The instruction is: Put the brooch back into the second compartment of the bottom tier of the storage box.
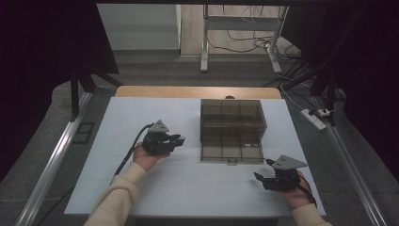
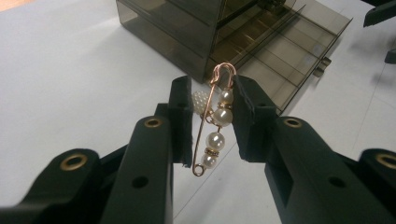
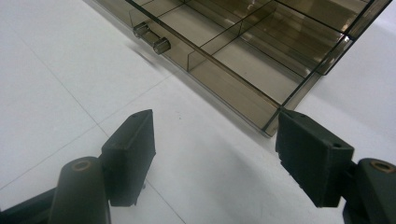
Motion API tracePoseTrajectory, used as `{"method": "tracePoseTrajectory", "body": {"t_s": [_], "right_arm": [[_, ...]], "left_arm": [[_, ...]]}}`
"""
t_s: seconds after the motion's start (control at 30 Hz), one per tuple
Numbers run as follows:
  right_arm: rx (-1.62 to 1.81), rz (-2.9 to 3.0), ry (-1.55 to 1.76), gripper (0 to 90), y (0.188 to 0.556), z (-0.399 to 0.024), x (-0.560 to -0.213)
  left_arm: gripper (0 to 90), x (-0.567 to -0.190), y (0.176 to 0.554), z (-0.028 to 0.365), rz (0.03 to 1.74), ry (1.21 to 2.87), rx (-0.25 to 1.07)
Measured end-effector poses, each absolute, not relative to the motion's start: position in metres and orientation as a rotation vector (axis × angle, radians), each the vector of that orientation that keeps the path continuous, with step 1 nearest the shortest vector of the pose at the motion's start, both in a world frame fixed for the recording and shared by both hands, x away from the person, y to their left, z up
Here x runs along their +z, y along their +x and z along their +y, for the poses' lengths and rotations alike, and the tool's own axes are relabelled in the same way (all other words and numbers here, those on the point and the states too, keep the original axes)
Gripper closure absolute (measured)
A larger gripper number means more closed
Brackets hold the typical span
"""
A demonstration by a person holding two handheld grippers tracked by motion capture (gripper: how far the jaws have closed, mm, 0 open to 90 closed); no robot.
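Pearl-beaded rose-gold safety-pin brooch [image 2: 212, 122] sits clamped between the left gripper's [image 2: 212, 116] black jaws in the left gripper view, upright, its clasp loop at 12 o'clock. Beyond it, at 1 o'clock, stands the smoky transparent plastic drawer box [image 2: 187, 32] on the white table [image 2: 70, 93].

In the right gripper view, the right gripper [image 3: 215, 149] hangs with jaws apart and nothing between them, the box's pulled-out drawer [image 3: 243, 51] with its knob at 12 o'clock.

From the high view, the left gripper [image 1: 175, 140] is at 9 o'clock of the box [image 1: 231, 129], the right gripper [image 1: 261, 181] at 5 o'clock.
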State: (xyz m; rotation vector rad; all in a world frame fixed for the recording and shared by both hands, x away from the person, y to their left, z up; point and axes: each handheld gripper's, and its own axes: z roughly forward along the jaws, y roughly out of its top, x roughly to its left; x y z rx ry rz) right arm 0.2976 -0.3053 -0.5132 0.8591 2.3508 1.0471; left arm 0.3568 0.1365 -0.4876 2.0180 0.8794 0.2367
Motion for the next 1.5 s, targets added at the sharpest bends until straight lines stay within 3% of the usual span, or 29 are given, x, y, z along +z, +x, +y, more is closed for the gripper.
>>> {"method": "tracePoseTrajectory", "body": {"t_s": [1.5], "right_arm": [[1.046, 2.367, 0.865, 27.2, 0.3, -0.305, -0.516]], "left_arm": [[68.9, -0.477, 0.374, 0.078, 0.763, 2.043, 0.172]]}}
